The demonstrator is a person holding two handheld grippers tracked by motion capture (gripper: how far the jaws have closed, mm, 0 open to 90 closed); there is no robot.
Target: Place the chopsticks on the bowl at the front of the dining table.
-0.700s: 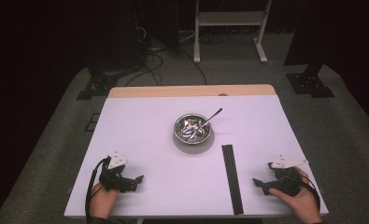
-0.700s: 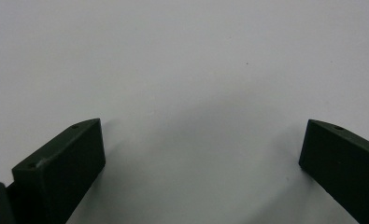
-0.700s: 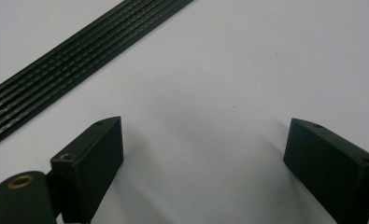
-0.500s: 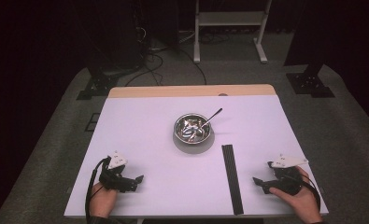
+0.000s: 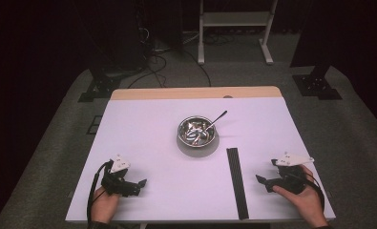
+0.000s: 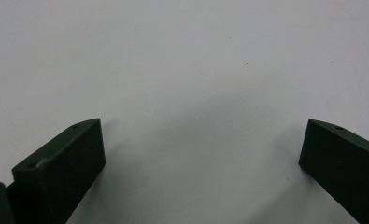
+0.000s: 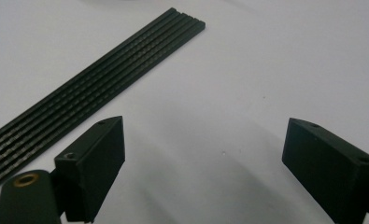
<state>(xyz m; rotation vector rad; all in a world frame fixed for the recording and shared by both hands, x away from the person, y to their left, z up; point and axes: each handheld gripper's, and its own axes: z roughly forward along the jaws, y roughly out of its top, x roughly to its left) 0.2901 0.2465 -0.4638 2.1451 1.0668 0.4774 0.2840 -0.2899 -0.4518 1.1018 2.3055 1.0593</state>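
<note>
A metal bowl (image 5: 196,132) with several pieces of cutlery in it stands at the middle of the white table (image 5: 143,119); a spoon handle (image 5: 218,117) sticks out over its right rim. A long black ridged strip (image 5: 237,181) (image 7: 93,79) lies right of centre and runs toward the front edge. My left gripper (image 5: 142,184) (image 6: 201,158) rests near the front left, open over bare table. Near the front right sits my right gripper (image 5: 264,177) (image 7: 203,158), open, just right of the strip, nothing between its jaws.
A wooden band (image 5: 195,92) edges the table's far side. Beyond it on the grey floor are cables (image 5: 152,52), a white stand (image 5: 234,28) and black stand feet (image 5: 317,83).
</note>
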